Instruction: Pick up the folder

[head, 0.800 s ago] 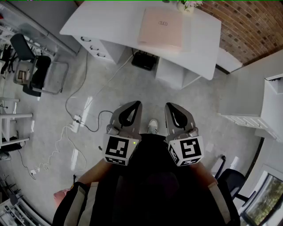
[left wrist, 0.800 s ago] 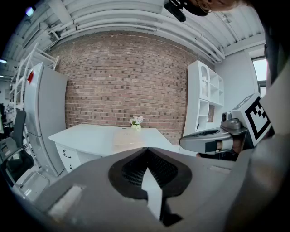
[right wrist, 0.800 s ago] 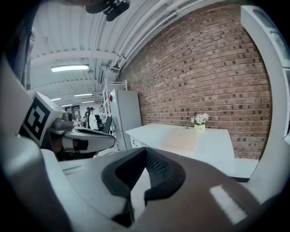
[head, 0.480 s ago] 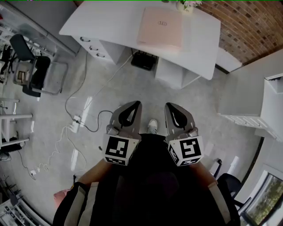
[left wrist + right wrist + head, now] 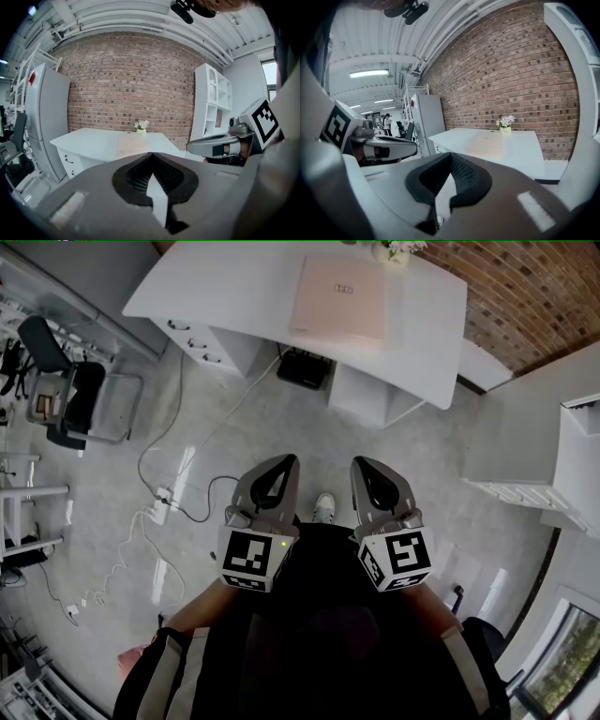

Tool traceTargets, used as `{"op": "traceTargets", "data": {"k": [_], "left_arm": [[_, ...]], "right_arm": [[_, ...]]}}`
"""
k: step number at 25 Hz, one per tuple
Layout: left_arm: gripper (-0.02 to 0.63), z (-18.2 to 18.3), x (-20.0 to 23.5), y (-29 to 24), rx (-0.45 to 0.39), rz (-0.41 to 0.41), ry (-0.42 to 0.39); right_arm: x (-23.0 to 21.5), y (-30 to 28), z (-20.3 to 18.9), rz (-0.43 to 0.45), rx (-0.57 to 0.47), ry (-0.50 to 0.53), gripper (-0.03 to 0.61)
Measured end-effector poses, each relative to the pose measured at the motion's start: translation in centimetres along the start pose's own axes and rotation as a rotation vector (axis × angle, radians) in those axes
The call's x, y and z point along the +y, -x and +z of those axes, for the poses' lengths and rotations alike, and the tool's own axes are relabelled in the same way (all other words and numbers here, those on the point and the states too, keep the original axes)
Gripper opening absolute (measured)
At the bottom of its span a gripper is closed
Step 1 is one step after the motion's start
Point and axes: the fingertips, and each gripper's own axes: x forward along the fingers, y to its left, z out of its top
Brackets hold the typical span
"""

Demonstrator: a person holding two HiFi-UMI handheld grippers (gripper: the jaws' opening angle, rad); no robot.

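Looking down from the head view, the left gripper (image 5: 284,463) and the right gripper (image 5: 362,467) are seen side by side at the centre of the frame, held out over a grey floor (image 5: 225,418). Both pairs of jaws are closed tip to tip, and nothing is carried in either. The folder (image 5: 338,298), pale pink, is laid flat on the white desk (image 5: 225,287) at the top of the frame, right of the desk's middle, well apart from both grippers. A small pot of flowers (image 5: 394,249) is set at the desk's far edge just beyond the folder, beside a brick wall (image 5: 525,287) at the upper right.

In the left gripper view, the jaws are shown pressed together at the lower centre, with nothing between them. The folder is seen beyond the tips, at the middle of the frame, just below the flowers. The right gripper is seen at the right, its jaws likewise closed.

In the right gripper view, the jaws are met at the tip and nothing is clamped. The folder is seen right of centre on the desk, well away, and the left gripper is seen at the left.
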Motion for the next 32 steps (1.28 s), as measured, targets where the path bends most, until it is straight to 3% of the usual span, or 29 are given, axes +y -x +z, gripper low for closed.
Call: {"op": "traceTargets", "data": {"k": [15,23,32], "left_arm": [[0.003,3.6,7.7,-3.4,-0.020,-0.087,-0.024],[0.003,5.4,11.4,-4.7,-0.036,-0.175,-0.040],[0.003,4.7,14.4,-4.5,-0.029,-0.302,-0.030]], "right_arm": [[0.5,-6.8,3.3,-0.127,-0.006,-0.038,0.002],[1.2,-9.8,5.3,-0.233,-0.015,-0.052,0.002],[4.6,-12.3,5.1,-0.330,0.025,-0.047,0.002]]}}
